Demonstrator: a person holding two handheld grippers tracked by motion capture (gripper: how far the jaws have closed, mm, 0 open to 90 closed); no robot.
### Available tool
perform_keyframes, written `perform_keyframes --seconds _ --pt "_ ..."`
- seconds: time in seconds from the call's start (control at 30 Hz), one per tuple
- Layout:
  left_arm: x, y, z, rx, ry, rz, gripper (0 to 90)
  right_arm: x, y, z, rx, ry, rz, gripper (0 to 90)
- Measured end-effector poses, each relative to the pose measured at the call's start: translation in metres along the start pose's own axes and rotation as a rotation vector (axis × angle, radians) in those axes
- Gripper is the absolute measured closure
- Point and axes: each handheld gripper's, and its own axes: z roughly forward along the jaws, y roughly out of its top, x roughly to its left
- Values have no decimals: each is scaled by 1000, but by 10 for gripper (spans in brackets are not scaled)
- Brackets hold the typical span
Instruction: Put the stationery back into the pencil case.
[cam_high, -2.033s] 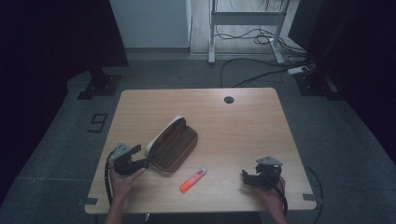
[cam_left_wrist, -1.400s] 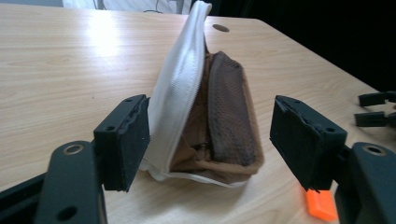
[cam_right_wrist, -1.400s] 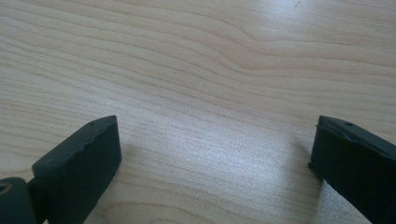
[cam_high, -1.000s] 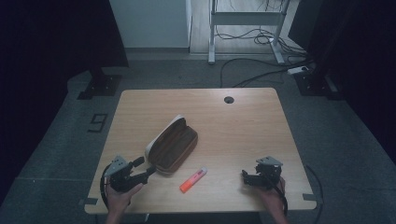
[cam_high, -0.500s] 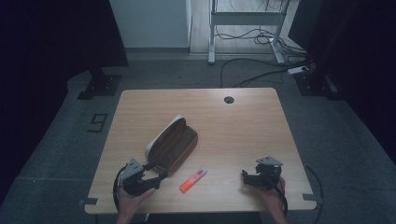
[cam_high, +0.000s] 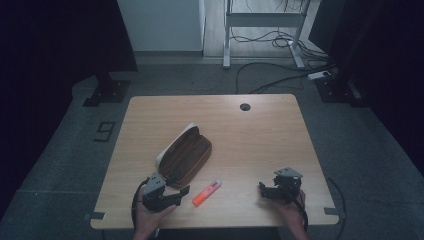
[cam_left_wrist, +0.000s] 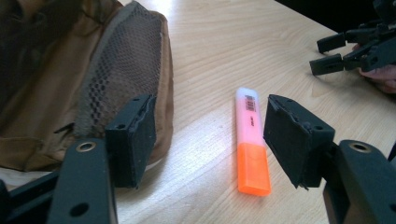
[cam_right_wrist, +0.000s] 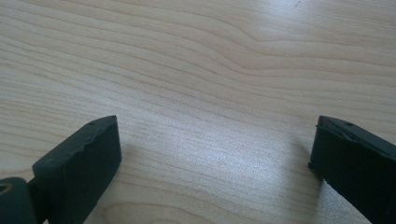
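Probably light and rigid, the small highlighter with a pale pink plastic barrel and orange cap (cam_left_wrist: 250, 140) has smooth flat sides that may slip, so I'd pinch mid-barrel. It lies on the light wooden table (cam_high: 260, 130) just beside the brown mesh-lined pouch (cam_high: 185, 156), between my left gripper (cam_left_wrist: 212, 140)'s jaws, which have just been closing but touch nothing. My right gripper (cam_right_wrist: 215, 154) hangs wide apart over bare wood.

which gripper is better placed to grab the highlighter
Left. The left gripper sits right beside the highlighter, its open jaws lined up on it in the left gripper view. The right gripper is farther off, over bare table.
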Motion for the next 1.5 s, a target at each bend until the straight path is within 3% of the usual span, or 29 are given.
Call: perform_keyframes --seconds 1.03,1.5 --pt "-32 -7 38 101 -50 34 405 0 0 0 0 0 0 15" --pt "-38 -15 53 174 -31 49 420 0 0 0 0 0 0 15"
